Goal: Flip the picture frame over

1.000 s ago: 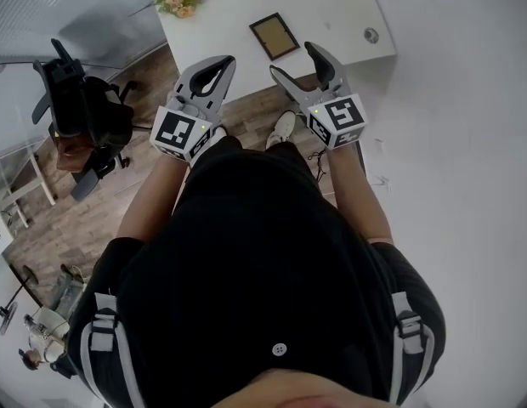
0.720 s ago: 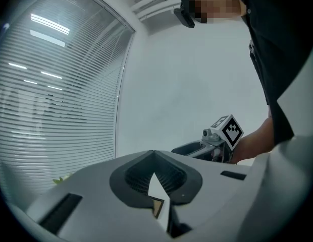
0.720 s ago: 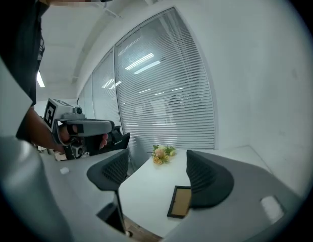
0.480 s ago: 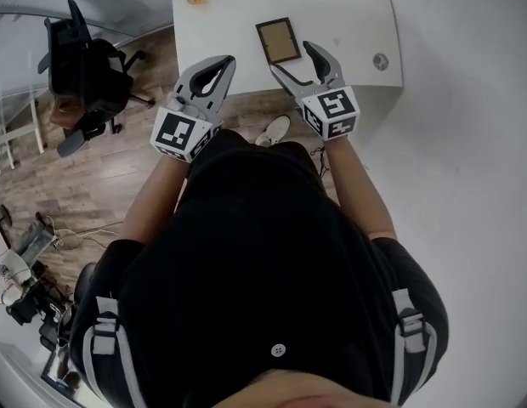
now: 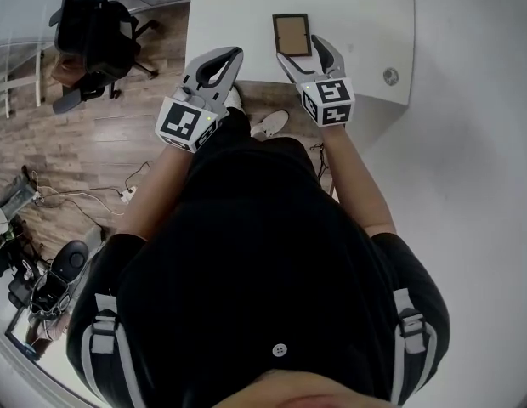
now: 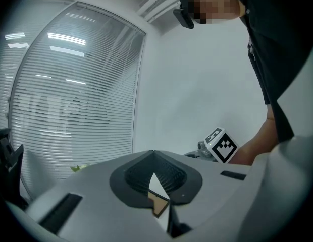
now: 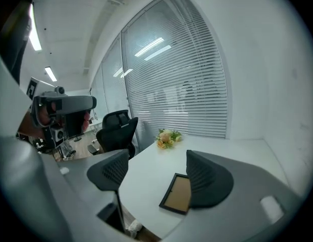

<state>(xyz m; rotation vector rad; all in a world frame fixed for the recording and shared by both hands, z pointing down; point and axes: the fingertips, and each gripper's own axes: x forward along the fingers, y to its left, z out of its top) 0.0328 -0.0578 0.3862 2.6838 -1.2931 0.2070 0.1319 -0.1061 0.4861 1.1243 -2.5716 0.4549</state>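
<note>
Both empty: right gripper (image 7: 155, 173) gapes wide near the picture frame (image 7: 177, 193), left gripper (image 6: 155, 158) fully closed

The picture frame (image 5: 291, 34) has a black border around a tan panel. The table (image 5: 357, 7) is white. The left gripper (image 5: 230, 55) and the right gripper (image 5: 299, 48) are grey with black ribbed pads (image 7: 209, 180). Their cubes (image 5: 183, 124) carry black-and-white square markers. The chair (image 5: 89, 19) is black, and the floor (image 5: 119, 143) is brown wood planks.

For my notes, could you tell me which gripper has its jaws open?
The right gripper: its jaws stand apart, with the picture frame lying ahead of them. The left gripper's jaws are together.
</note>
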